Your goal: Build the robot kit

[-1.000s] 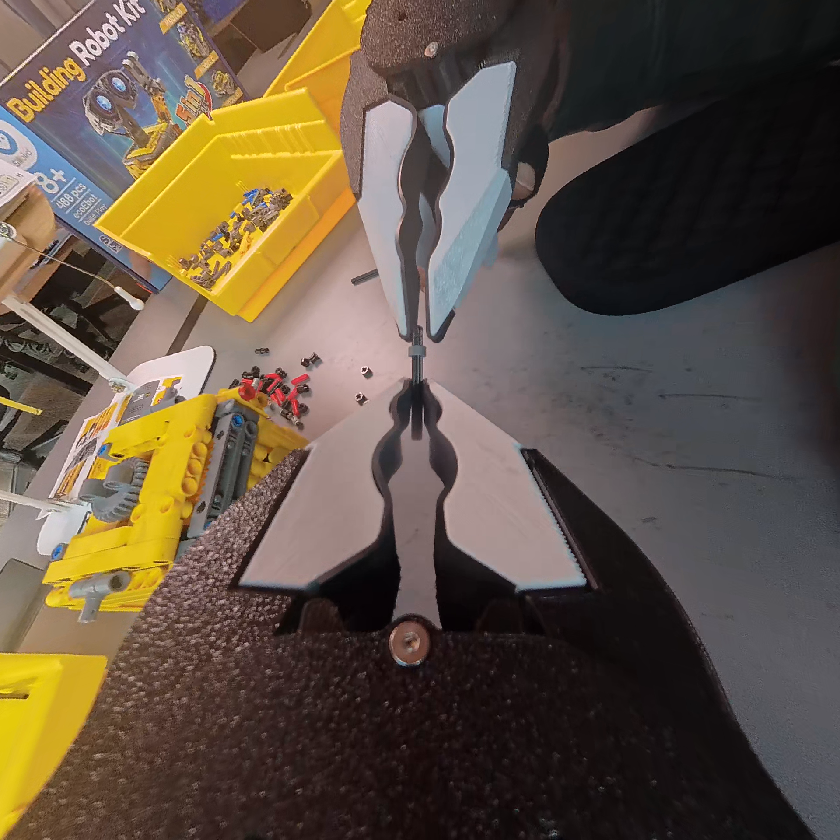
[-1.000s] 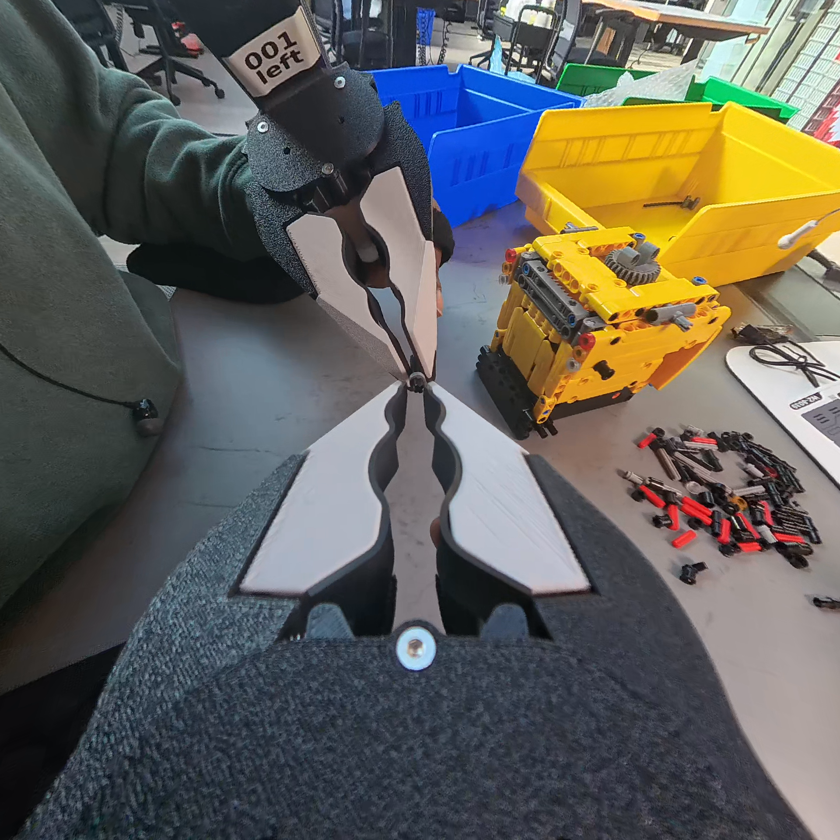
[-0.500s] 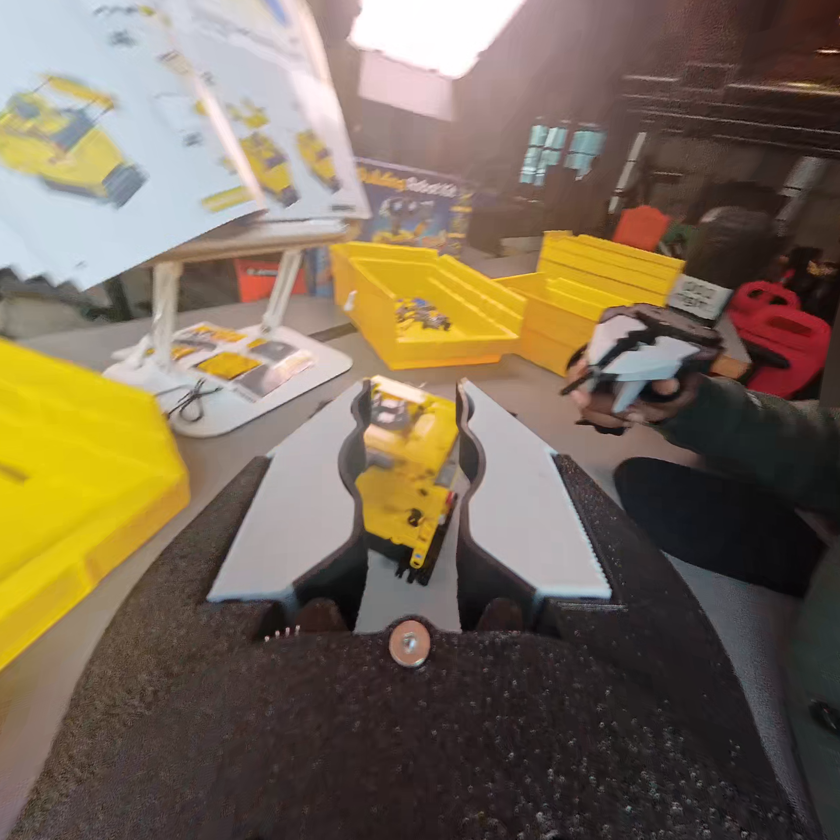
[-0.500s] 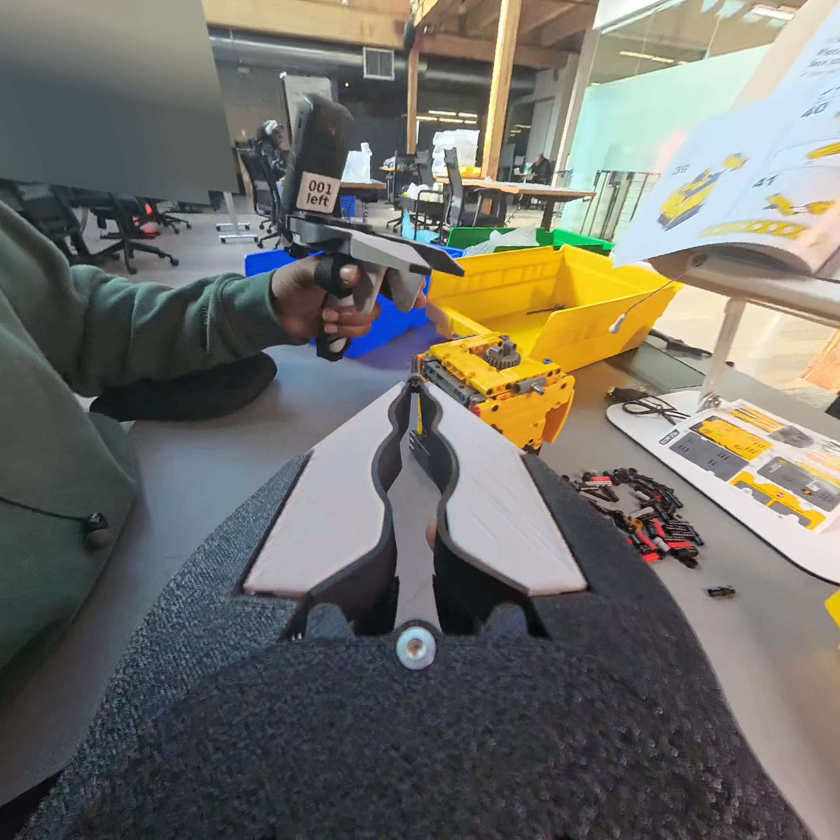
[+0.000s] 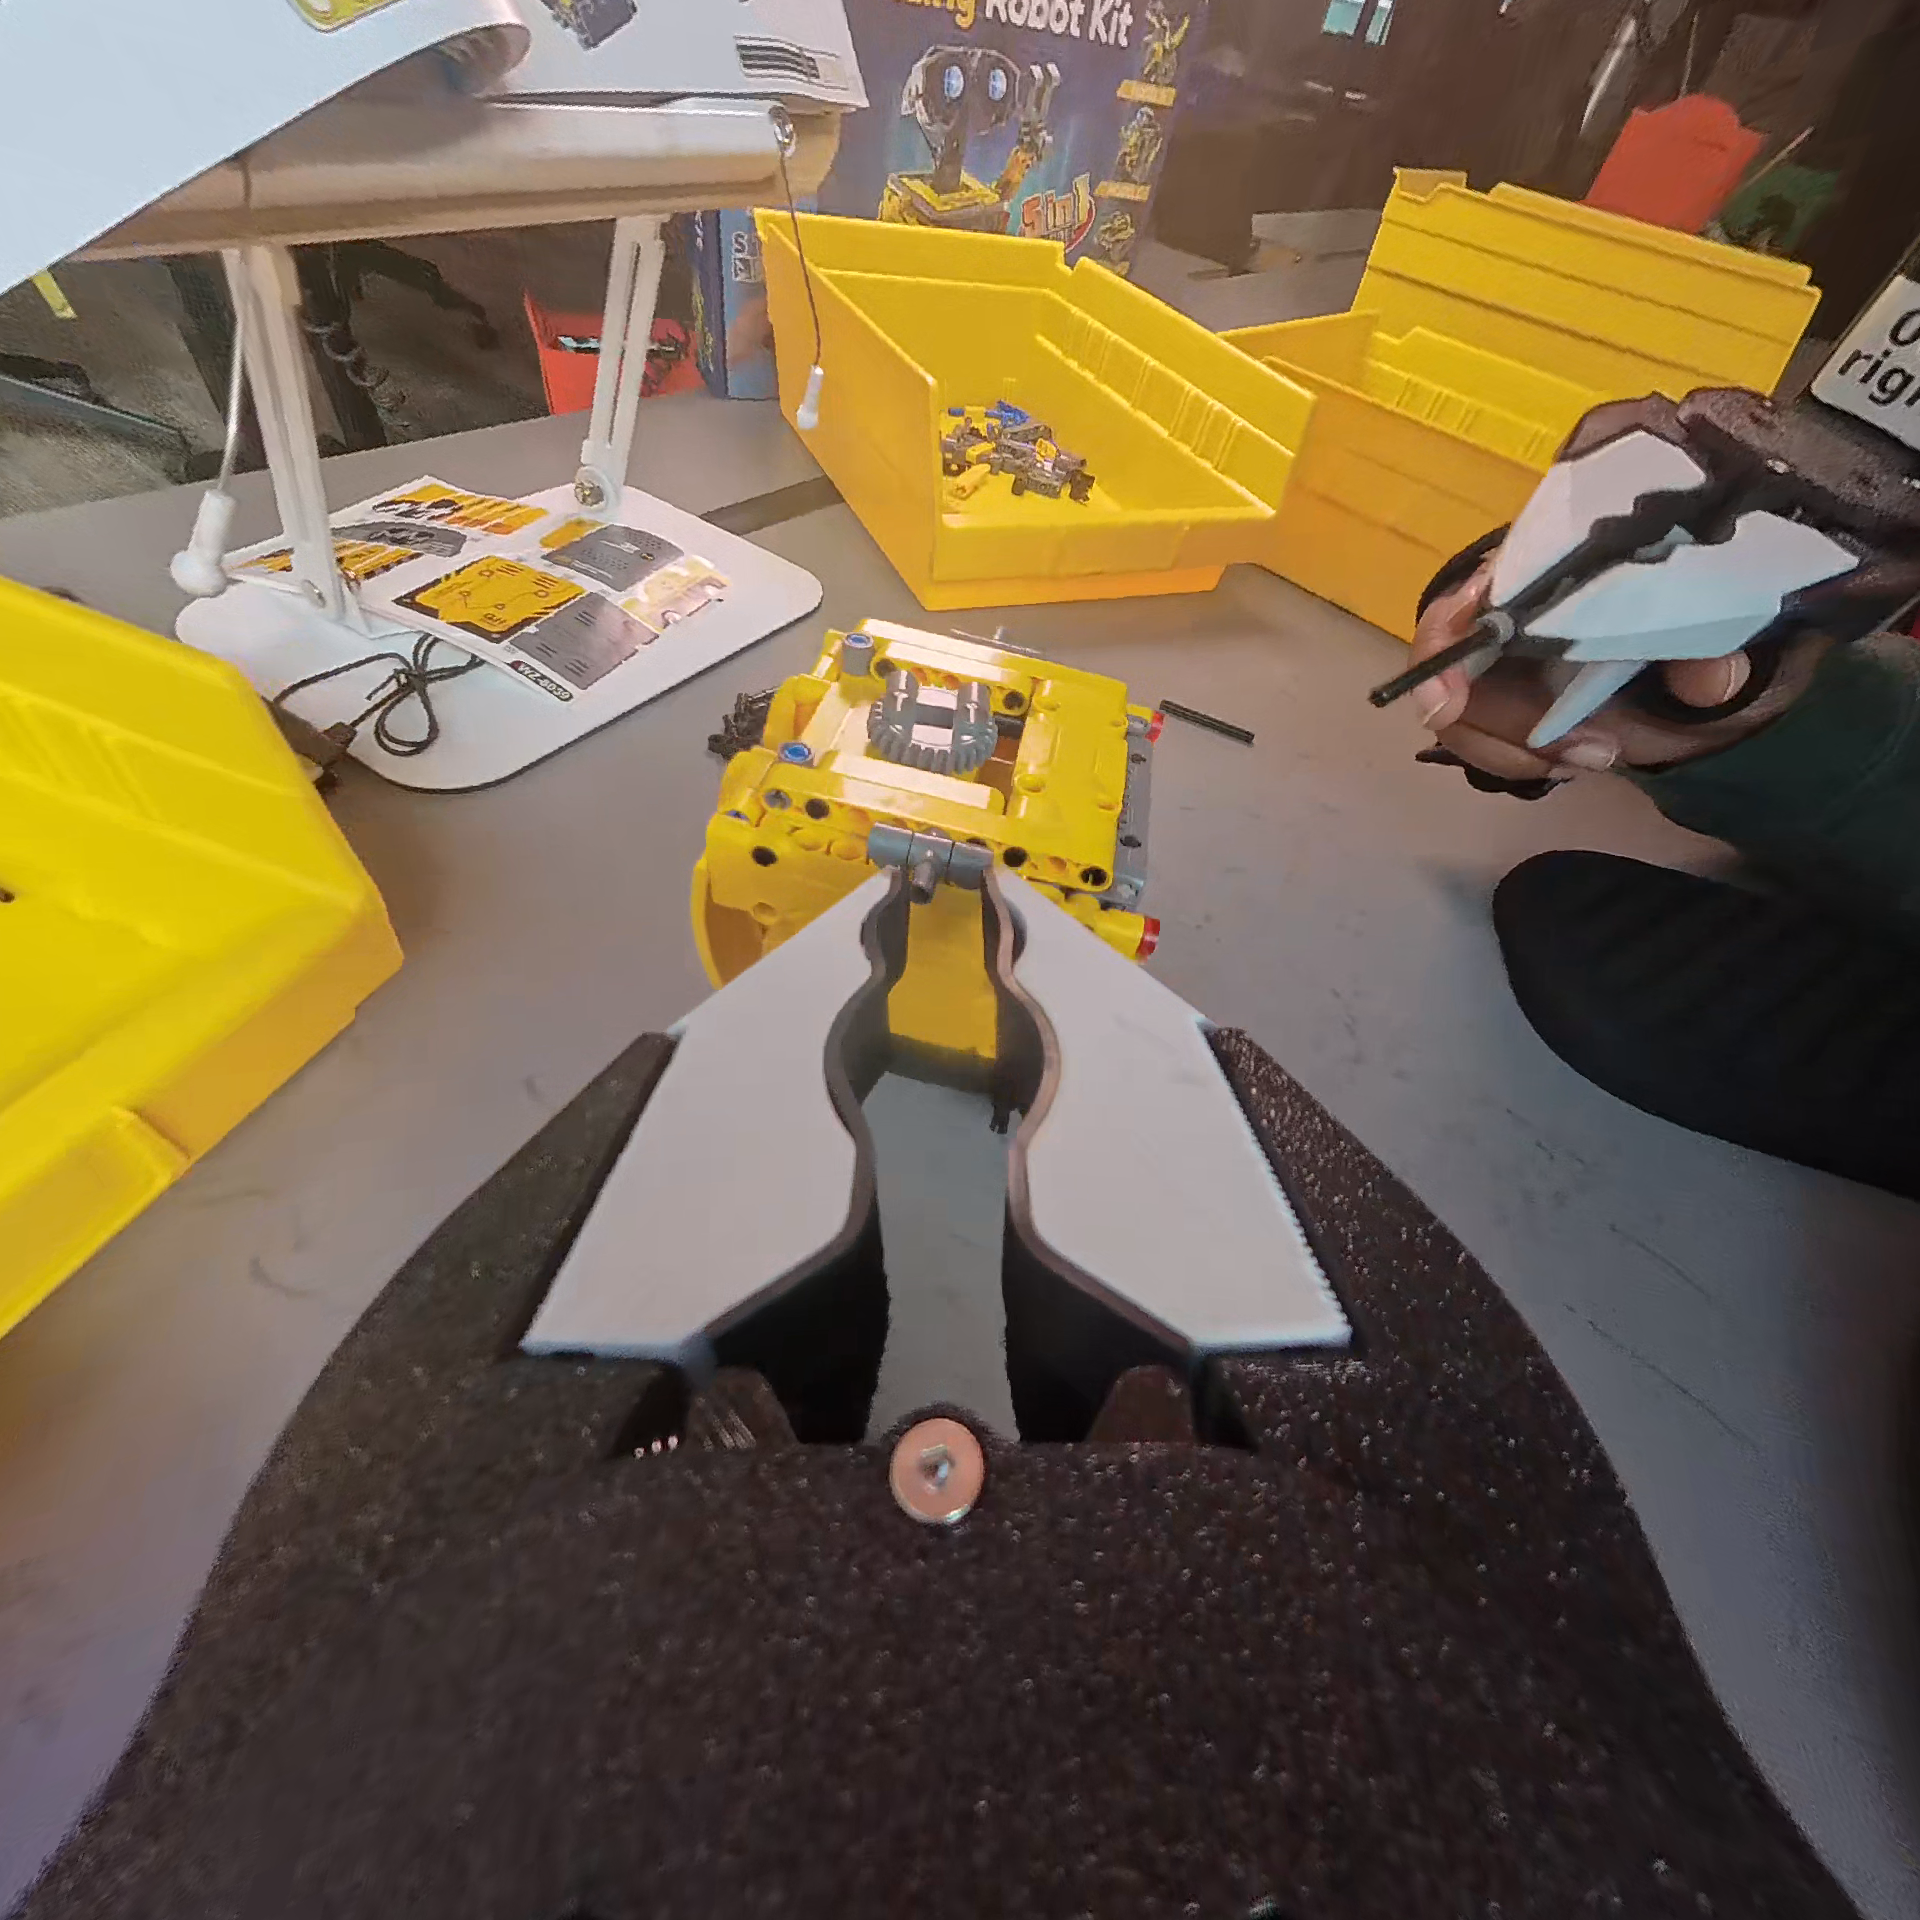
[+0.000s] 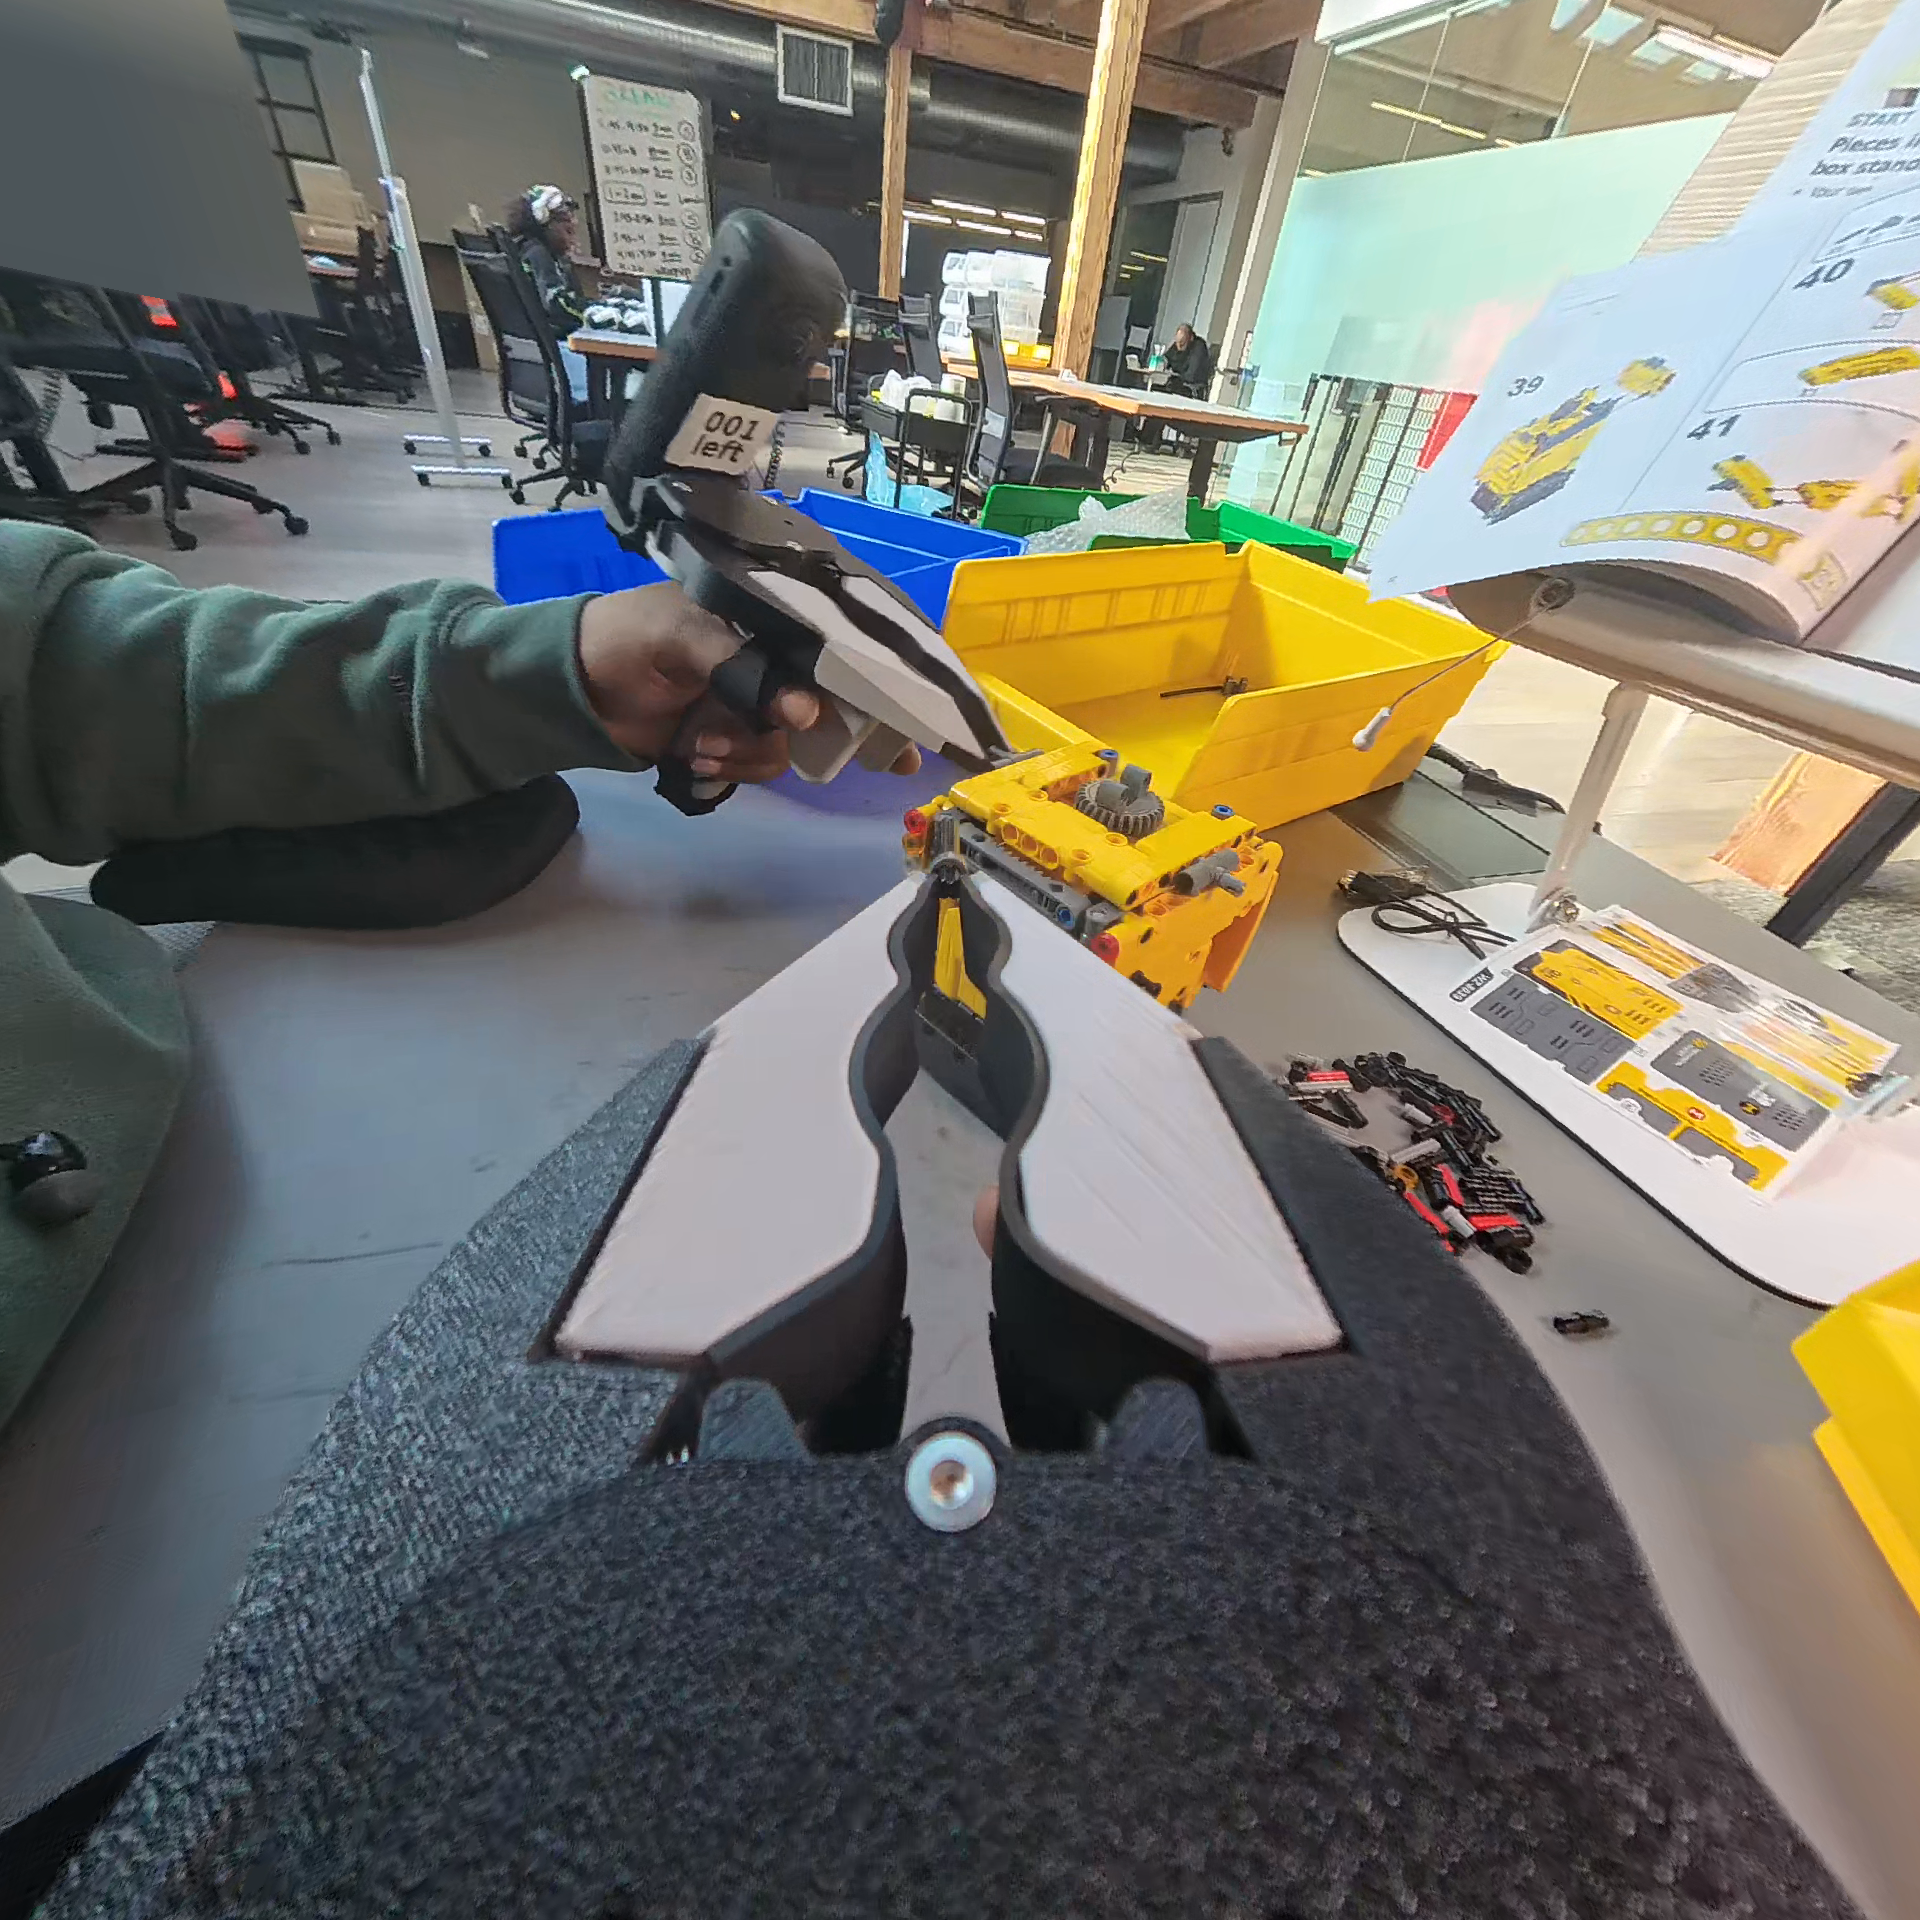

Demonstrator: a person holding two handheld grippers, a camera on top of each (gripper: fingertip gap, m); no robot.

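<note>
We note the left gripper (image 5: 932,881) hovering just in front of the yellow brick-built vehicle (image 5: 925,769) on the grey table (image 5: 1455,1299), its fingers a little apart with nothing between them, tips on either side of a small grey connector (image 5: 928,852) at the model's near edge; whether they touch it we cannot tell. A grey gear (image 5: 932,719) sits in the top of the model. The right gripper (image 6: 948,883) has its fingers drawn together, clamped on a thin black axle (image 5: 1439,665) carrying a small grey bush; in the left wrist view the axle sticks out from the tips, off to the model's side and apart from it. In the right wrist view the axle itself is mostly hidden at the tips. A heap of small black and red pins (image 6: 1423,1143) lies on the table beside the model. Behind it stand a yellow bin (image 5: 1039,416) holding loose parts, and a white stand (image 5: 301,416) carrying an open instruction booklet (image 6: 1714,395). One more black axle (image 5: 1205,721) lies on the table near the model.
</note>
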